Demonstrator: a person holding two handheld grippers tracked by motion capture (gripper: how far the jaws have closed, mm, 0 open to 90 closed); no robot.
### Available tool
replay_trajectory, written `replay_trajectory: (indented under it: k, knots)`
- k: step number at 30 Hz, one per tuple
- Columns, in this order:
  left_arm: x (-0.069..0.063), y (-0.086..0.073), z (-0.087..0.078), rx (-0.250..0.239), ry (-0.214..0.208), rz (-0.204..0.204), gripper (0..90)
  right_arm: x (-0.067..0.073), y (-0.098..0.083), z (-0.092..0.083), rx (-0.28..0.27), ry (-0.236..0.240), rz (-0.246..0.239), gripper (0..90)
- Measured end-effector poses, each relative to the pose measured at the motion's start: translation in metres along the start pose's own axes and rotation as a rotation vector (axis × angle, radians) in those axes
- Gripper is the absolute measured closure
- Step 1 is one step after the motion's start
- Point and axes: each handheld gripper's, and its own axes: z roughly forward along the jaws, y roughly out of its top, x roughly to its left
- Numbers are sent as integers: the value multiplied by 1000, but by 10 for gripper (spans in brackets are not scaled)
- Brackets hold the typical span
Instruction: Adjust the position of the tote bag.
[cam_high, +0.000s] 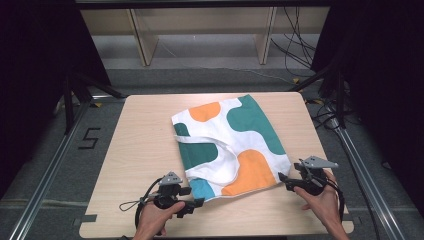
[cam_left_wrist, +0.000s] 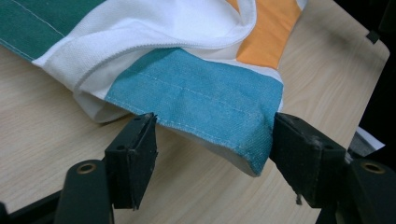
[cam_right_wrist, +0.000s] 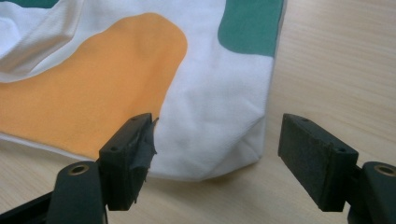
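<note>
On the pale wood-grain table (cam_high: 140, 150), lying flat and a bit skewed toward the right half, sits a white cloth tote bag printed with green, orange and blue blobs (cam_high: 250, 130), its white strap (cam_high: 220, 150) looping across the middle. Both near corners of the bag face the person. Left gripper (cam_high: 192, 204), held in the left hand (cam_high: 155, 217), sits at the blue-patched corner (cam_left_wrist: 205, 102); jaws wide apart, nothing gripped, hem lying between them w/ the corner tip just beside the far jaw. Right gripper (cam_high: 284, 181), in the right hand (cam_high: 322, 202), is at the white corner next to the orange patch (cam_right_wrist: 88, 98); jaws also spread wide, empty, corner between them. Judging by this, the step is prob. a two-corner pinch to lift or fold the bag. To do it well: slide each lower jaw under the hem, get both cloth layers in, close on both sides together. Whether the left corner is already slightly raised off the table is hard to tell; it looks it.
</note>
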Motion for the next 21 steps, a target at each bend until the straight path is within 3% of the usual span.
replay_trajectory:
  k: [2, 3, 4, 6, 7, 8, 9, 10, 11, 12, 13, 14, 16, 21]
  knots:
    - [0, 0, 2, 4, -13, 1, 326, 0, 0, 1, 6, 2, -3, 278]
    - [-1, 0, 3, 5, -24, 2, 361, 4, -1, 2, 6, 3, 33, 278]
    - [-2, -1, 7, 7, -21, 2, 421, 3, 0, 2, 5, -5, 26, 291]
    - [-4, -2, 10, 10, -15, 8, 427, 0, 1, 3, 7, 11, -2, 322]
    - [-4, -3, 12, 17, -27, 16, 446, -2, 1, 3, 9, 16, -26, 378]
    - [-7, -3, 15, 24, -19, 40, 467, -1, 0, 3, 8, -6, -11, 493]
    - [-10, -3, 16, 26, -7, 57, 481, -5, 1, 3, 3, -23, -65, 560]
    - [-10, -3, 16, 26, -7, 57, 521, -5, 1, 3, 3, -23, -65, 560]
    - [-12, -3, 18, 23, 3, 75, 521, -7, 2, 4, -12, -34, -72, 620]
    - [-14, -5, 21, 30, 3, 81, 587, -10, 3, 3, -19, -41, -73, 695]
    - [-19, -7, 26, 14, -12, 78, 794, -19, 4, 5, -48, -48, -84, 797]
    - [-21, -7, 29, 33, -44, 92, 792, -23, 5, 6, -43, -41, -81, 821]
    - [-30, -5, 35, 47, -44, 124, 821, -33, 7, 11, -54, -13, -73, 860]
    - [-47, 3, 57, 56, -98, 165, 809, -48, 20, 22, -44, -72, -100, 872]
